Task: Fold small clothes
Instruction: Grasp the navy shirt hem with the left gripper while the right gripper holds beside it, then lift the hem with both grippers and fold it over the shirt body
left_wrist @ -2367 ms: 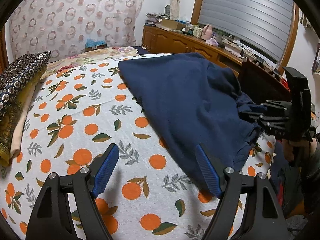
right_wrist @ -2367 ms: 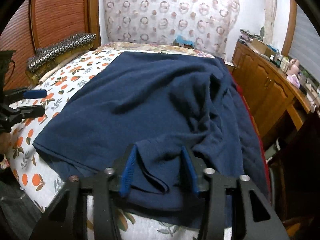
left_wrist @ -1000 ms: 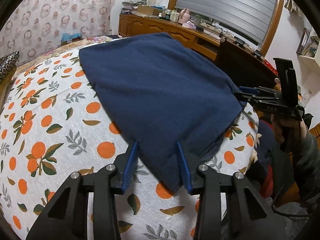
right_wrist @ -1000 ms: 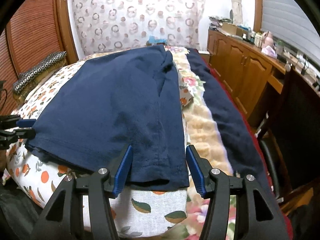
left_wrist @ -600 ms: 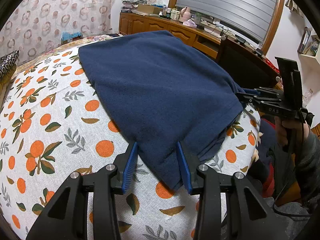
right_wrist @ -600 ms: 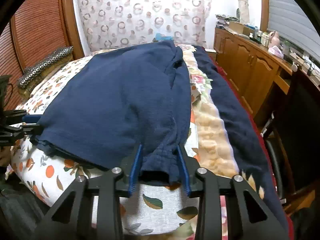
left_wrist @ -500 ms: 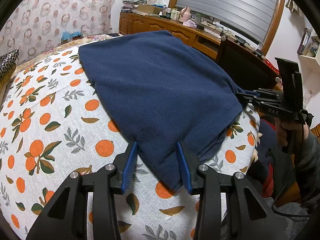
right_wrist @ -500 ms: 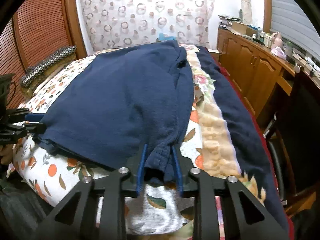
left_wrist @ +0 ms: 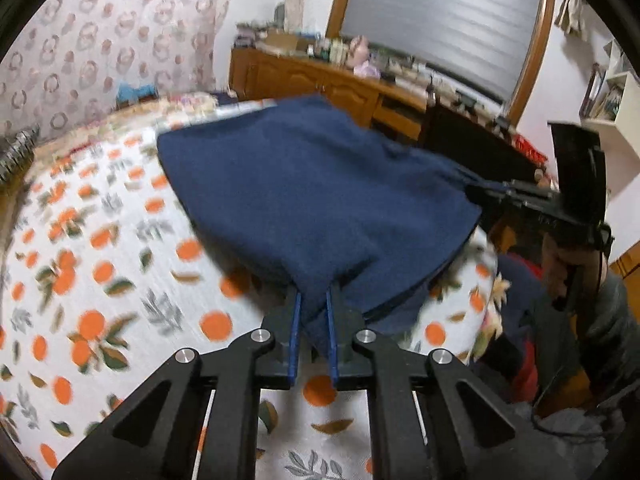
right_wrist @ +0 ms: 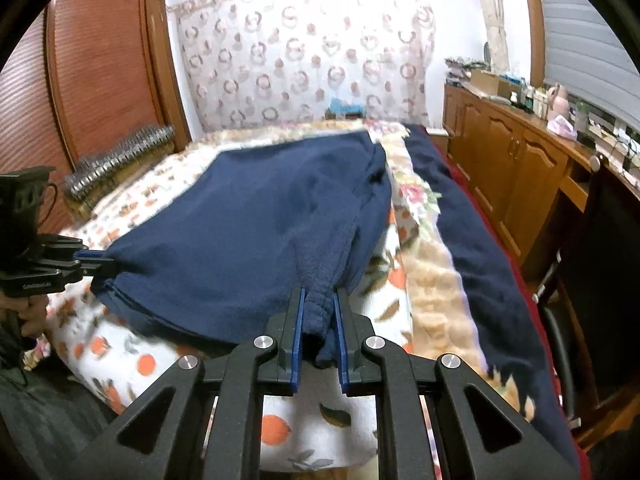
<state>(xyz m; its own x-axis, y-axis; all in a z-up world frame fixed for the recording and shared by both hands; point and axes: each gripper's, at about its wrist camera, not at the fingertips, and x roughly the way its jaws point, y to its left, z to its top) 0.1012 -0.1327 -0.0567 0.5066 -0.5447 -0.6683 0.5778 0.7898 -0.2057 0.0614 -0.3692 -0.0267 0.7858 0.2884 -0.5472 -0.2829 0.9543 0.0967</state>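
Observation:
A navy blue garment [left_wrist: 312, 200] lies spread on the bed's orange-print sheet [left_wrist: 100, 280]; it also shows in the right wrist view [right_wrist: 248, 232]. My left gripper [left_wrist: 314, 300] is shut on the garment's near left corner and lifts it off the sheet. My right gripper [right_wrist: 318, 300] is shut on the near right corner, with the hem bunched between the blue pads. Each gripper shows in the other's view, the right gripper [left_wrist: 480, 190] at the right and the left gripper [right_wrist: 96, 264] at the left. The near hem hangs between them.
A wooden sideboard [right_wrist: 520, 160] with clutter runs along the bed's right side. A dark blue blanket [right_wrist: 472, 240] and a beige fleece strip [right_wrist: 436, 280] lie on the bed's right edge. A patterned pillow [right_wrist: 120, 160] sits far left by the wooden wardrobe [right_wrist: 100, 60].
Both grippers have closed on the garment's near corners, the left one last, and have lifted the near hem off the sheet. The views are blurred by motion.

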